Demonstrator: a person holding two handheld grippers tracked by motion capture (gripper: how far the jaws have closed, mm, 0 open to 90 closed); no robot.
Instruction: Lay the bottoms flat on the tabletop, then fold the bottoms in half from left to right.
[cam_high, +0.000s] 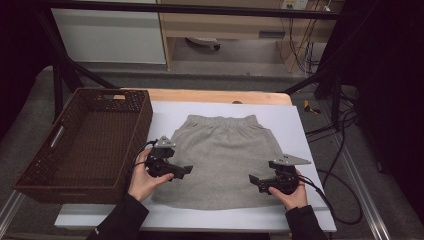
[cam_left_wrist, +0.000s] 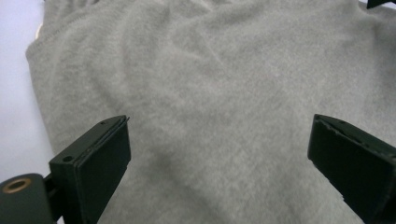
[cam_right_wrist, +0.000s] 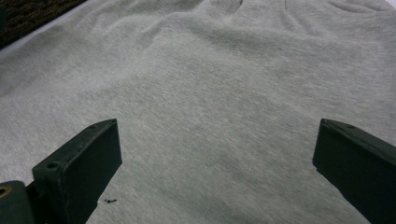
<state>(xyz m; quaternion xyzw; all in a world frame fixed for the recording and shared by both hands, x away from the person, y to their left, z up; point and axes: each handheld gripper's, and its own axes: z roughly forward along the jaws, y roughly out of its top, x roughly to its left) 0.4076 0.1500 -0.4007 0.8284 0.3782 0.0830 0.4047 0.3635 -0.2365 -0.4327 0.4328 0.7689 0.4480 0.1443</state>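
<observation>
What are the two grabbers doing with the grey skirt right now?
Left gripper and right gripper open, over the skirt's sides, holding nothing. Grey skirt flat on the white board. Wicker basket off left, nothing in the way.

I see a dark brown wicker basket (cam_high: 40, 165) at the white table's (cam_high: 300, 130) left edge and cables (cam_high: 345, 130) trailing on the floor at right.
</observation>
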